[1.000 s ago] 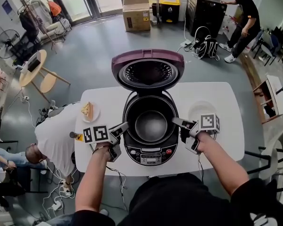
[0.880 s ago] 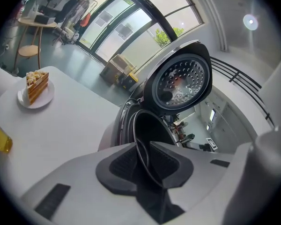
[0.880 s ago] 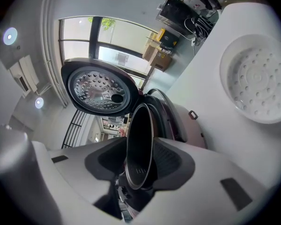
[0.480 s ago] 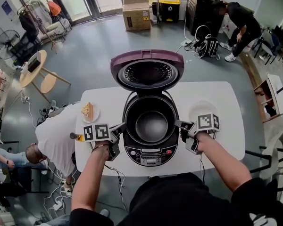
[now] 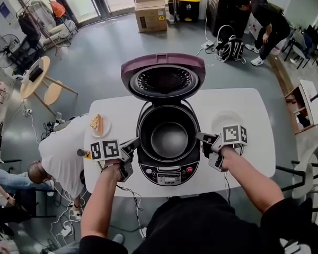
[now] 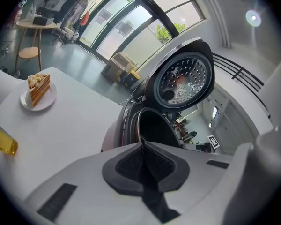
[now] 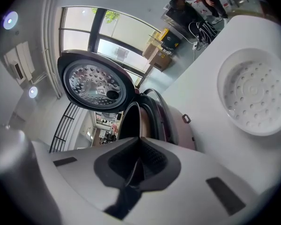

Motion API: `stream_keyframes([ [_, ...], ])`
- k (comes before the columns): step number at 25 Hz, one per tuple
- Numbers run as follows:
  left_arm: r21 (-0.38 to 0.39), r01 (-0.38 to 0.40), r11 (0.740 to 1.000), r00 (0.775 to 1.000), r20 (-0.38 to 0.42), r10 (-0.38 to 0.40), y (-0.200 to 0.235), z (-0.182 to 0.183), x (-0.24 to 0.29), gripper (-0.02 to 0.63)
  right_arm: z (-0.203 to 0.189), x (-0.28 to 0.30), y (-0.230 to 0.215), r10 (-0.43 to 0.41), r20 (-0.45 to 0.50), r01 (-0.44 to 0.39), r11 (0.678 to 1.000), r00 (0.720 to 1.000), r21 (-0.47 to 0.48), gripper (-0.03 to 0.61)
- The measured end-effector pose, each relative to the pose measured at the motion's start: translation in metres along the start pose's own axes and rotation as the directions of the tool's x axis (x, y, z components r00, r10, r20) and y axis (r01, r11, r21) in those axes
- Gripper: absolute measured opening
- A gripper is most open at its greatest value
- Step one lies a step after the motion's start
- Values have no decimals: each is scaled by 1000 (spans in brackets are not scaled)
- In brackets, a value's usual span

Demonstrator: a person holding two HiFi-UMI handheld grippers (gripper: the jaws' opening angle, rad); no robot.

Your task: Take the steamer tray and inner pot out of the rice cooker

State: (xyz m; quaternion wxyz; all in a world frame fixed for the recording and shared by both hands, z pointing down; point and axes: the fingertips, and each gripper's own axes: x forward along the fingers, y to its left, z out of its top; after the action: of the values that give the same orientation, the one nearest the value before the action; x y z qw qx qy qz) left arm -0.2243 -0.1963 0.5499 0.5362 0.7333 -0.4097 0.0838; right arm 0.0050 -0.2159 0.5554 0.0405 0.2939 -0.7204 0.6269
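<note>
a dark purple rice cooker [image 5: 168,169] is seen at the centre of the head view, set on a white rounded table [image 5: 244,163], with its round hinged lid [image 5: 163,77] raised toward the upper part of the frame. the black metal inner pot [image 5: 169,139] is seated inside the cooker body. the left gripper [image 5: 137,141] is held at the left edge of the pot's rim and the right gripper [image 5: 198,137] at the right edge, opposite each other. in each gripper view the jaws are seen clenched, pads pressed together with the thin rim of the pot caught at their tips. the white perforated plastic steamer tray [image 5: 222,123] is laid on the table right of centre, outside the cooker and just above the right gripper. a slice of layered cake [image 5: 97,122] on a small white plate [image 5: 104,131] is set left of centre.
</note>
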Motion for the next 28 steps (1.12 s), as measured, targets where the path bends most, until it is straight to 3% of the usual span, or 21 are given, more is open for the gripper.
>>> stream_keyframes([
  [10,42,51,998,996,73,-54,-22,12,-24,17,4,-14,33,58,68,-55,998,996,-40,8],
  [20,188,78,979,979,172,-111,-71,23,-65,17,3,-50,83,135,182,-95,972,974,-214,9],
  [28,307,54,950,964,232,-129,-118,20,-82,20,-2,-91,116,259,244,-196,947,934,-255,14],
])
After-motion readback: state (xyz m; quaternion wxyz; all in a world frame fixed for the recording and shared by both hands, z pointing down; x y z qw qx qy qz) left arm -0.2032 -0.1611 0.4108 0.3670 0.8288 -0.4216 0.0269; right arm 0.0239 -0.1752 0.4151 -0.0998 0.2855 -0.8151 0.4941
